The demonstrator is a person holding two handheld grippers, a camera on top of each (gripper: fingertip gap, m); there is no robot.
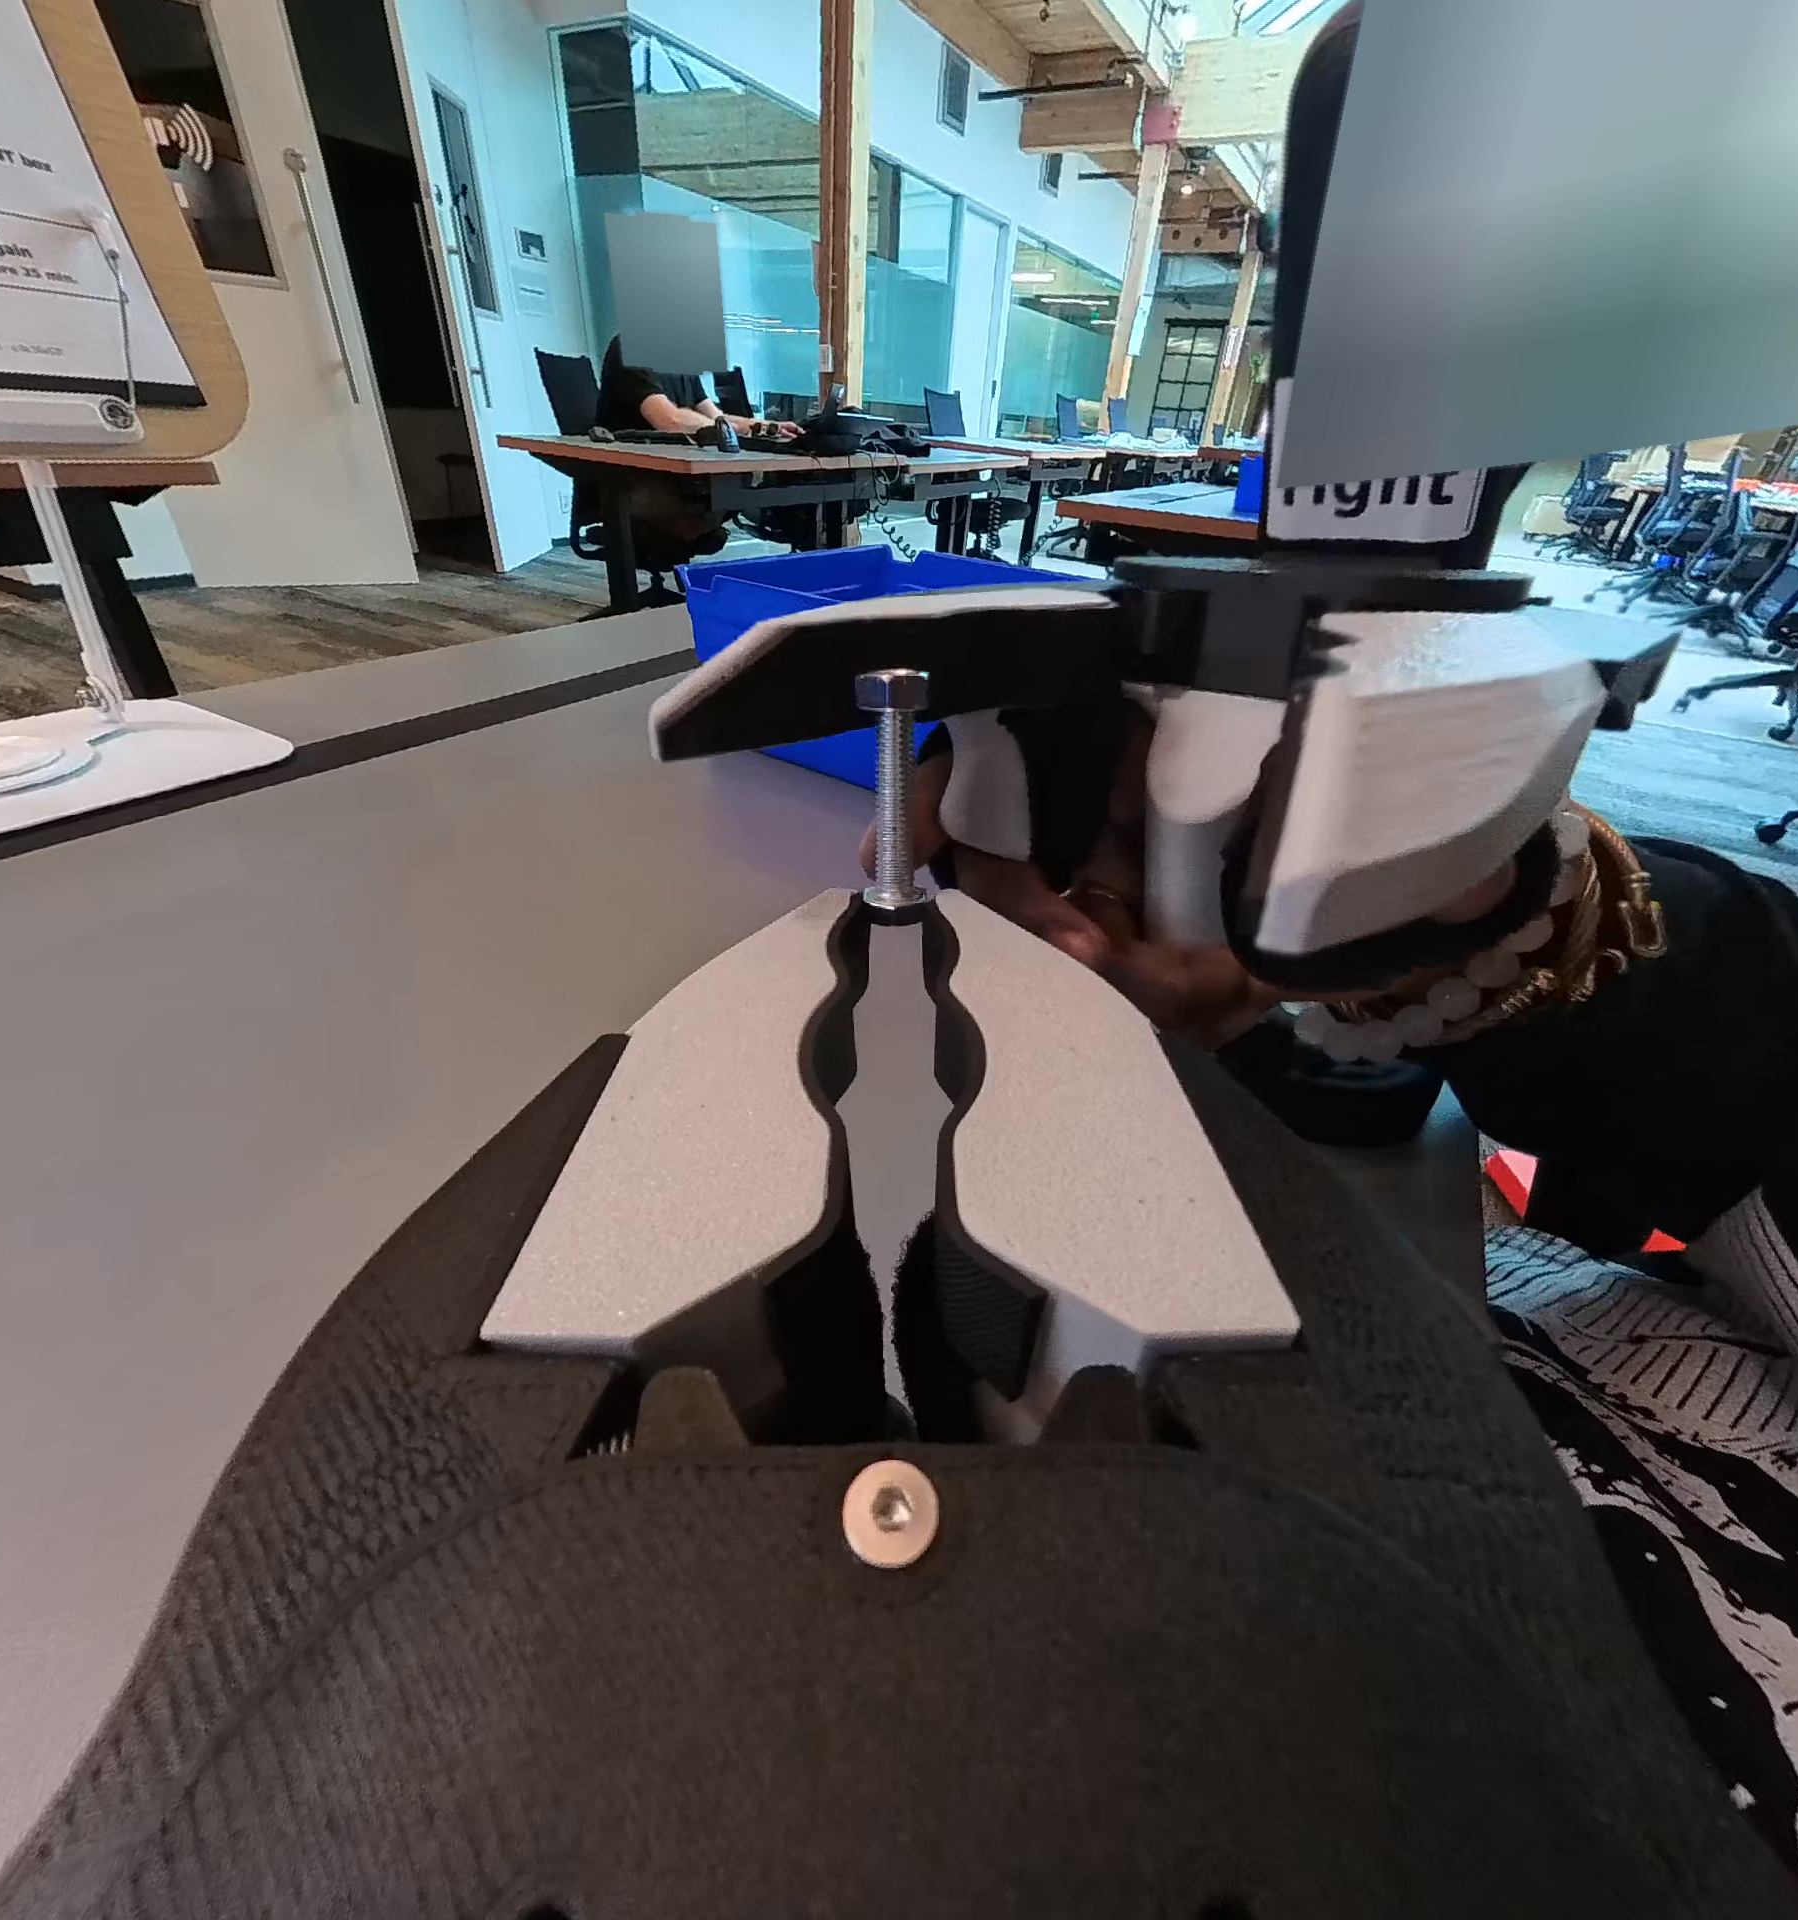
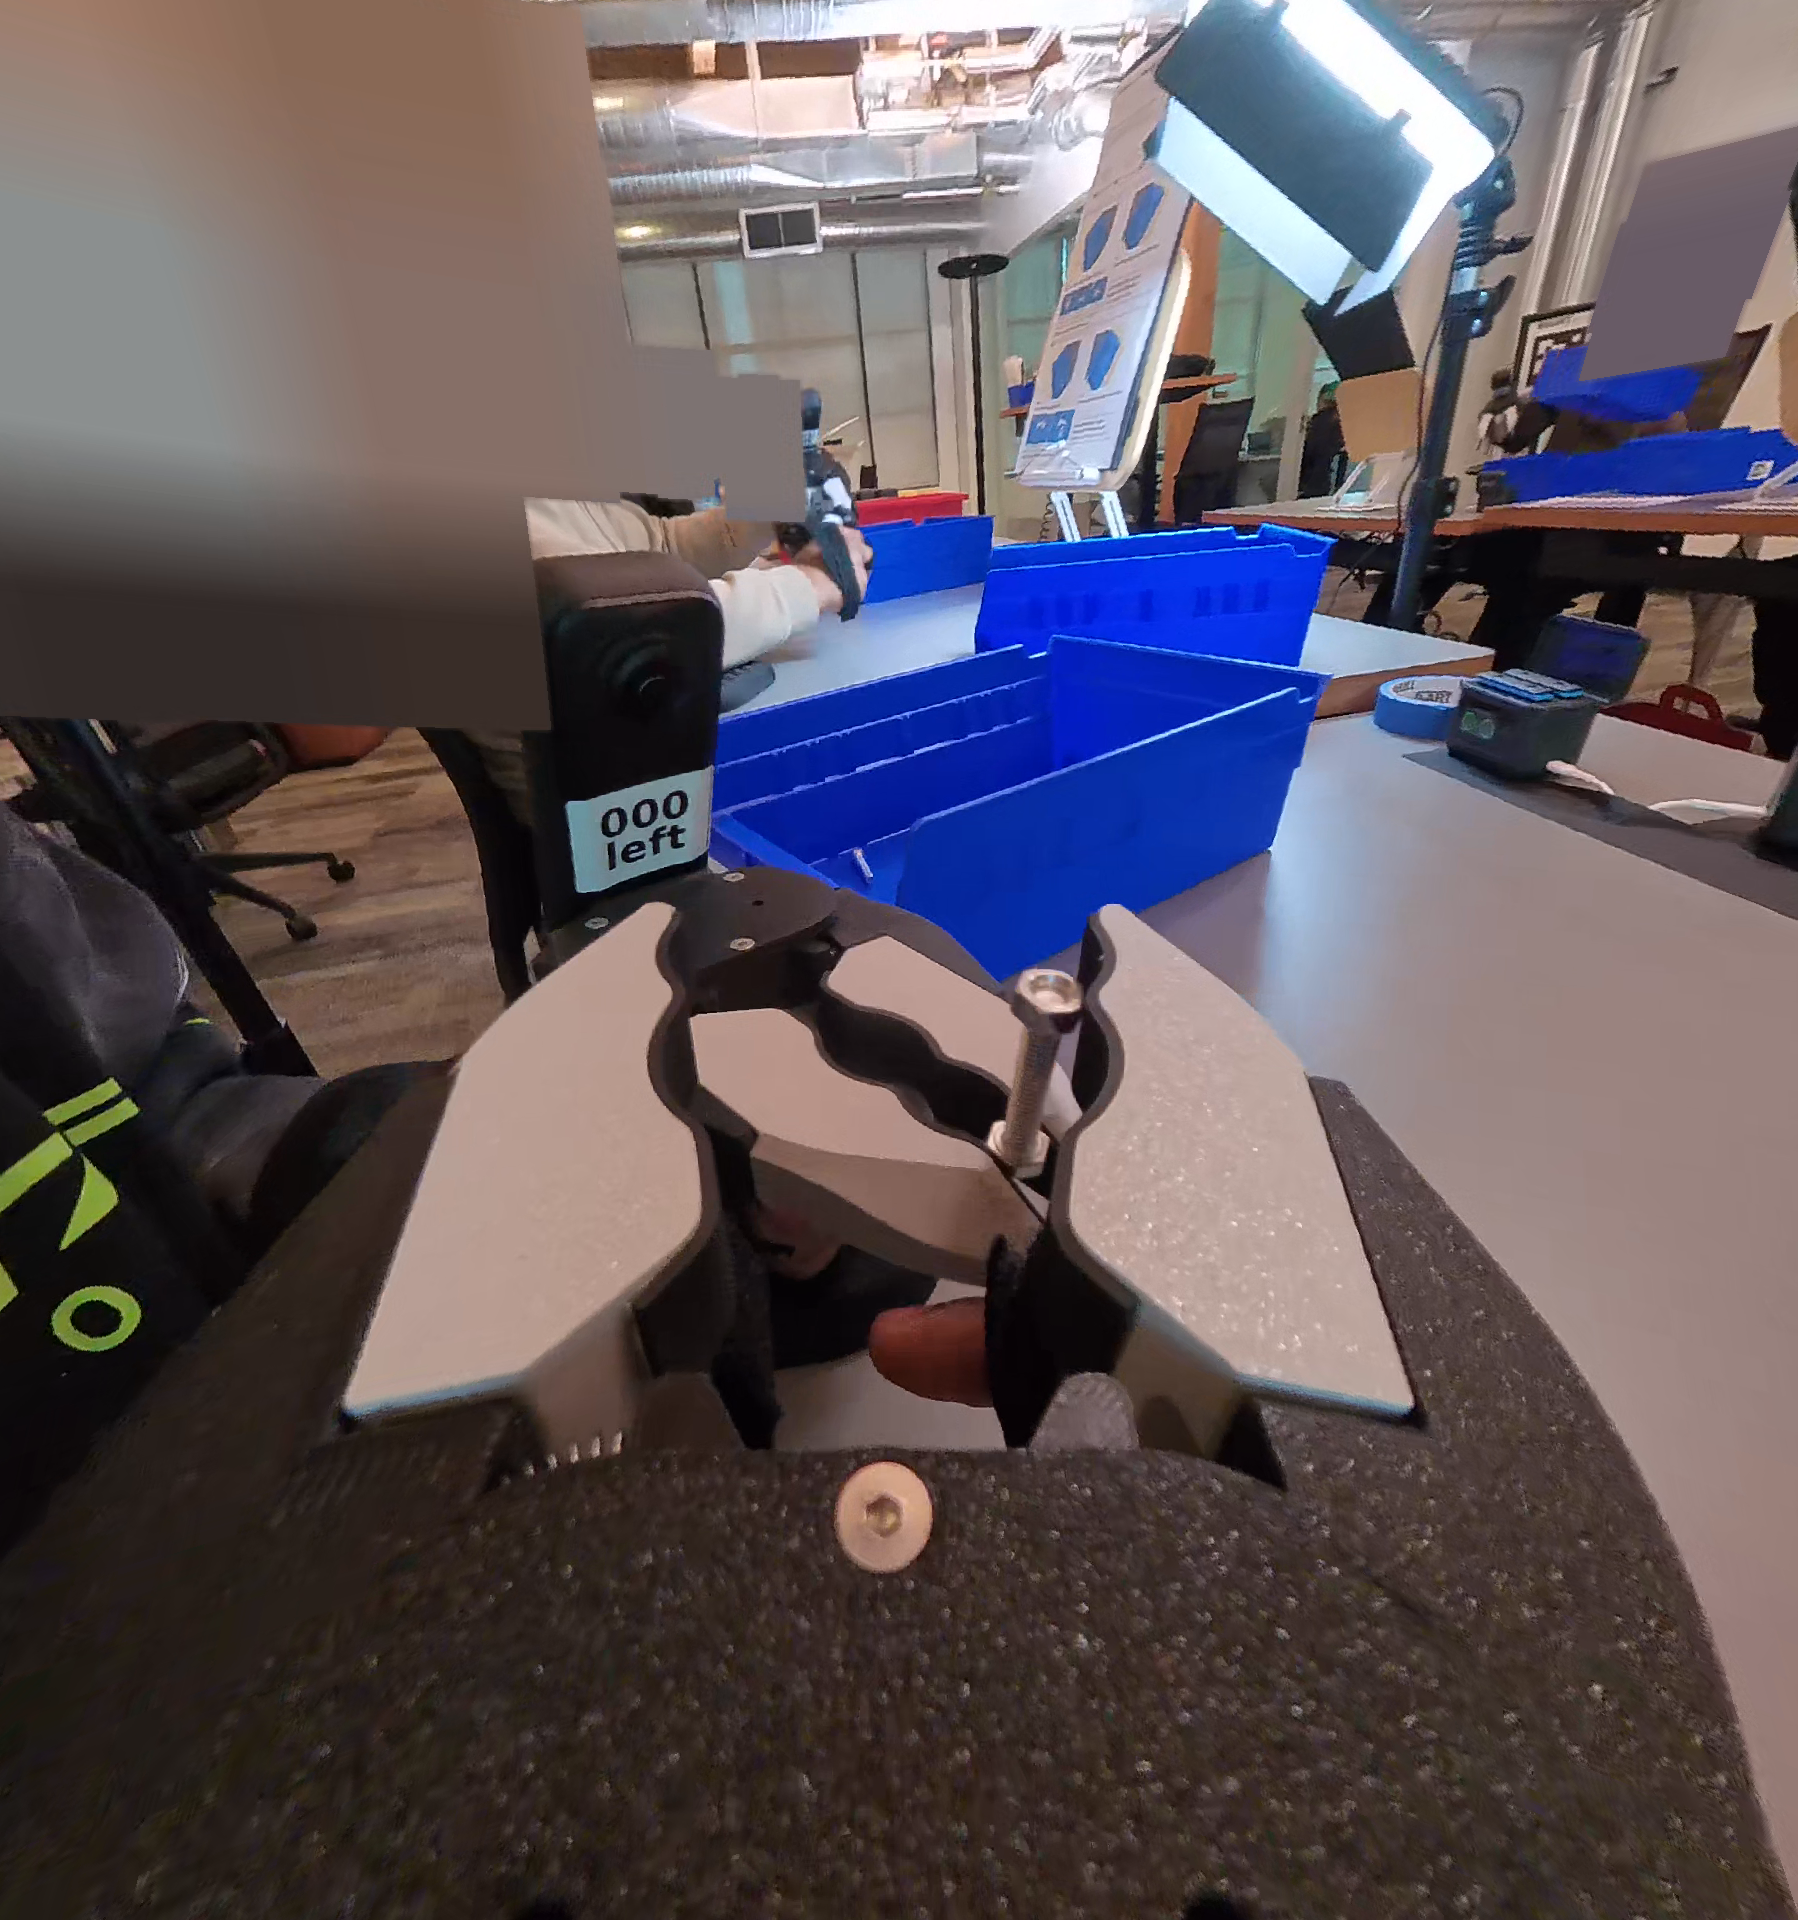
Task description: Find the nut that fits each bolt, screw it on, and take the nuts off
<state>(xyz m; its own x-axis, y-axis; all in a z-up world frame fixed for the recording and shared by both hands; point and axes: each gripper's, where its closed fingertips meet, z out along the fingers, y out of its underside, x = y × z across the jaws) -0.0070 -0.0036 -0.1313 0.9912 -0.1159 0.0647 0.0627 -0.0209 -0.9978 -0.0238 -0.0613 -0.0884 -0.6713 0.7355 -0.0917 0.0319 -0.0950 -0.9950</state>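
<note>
Closest to me, my left gripper (image 1: 893,906) pinches the nut (image 1: 893,896) at its fingertips, so the bolt (image 1: 895,790) stands upright above it with the head free for turning. Beyond it, my right gripper (image 2: 879,1023) is spread wide around the bolt's head, one finger just beside it, neither pad pressing. I judge I'm between twists. Behind sits the blue bin (image 2: 1103,831), one small screw (image 2: 862,864) inside.

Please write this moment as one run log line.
left gripper: shut on nut | bolt: upright in nut | right gripper: open around bolt head | blue bin: behind
</note>
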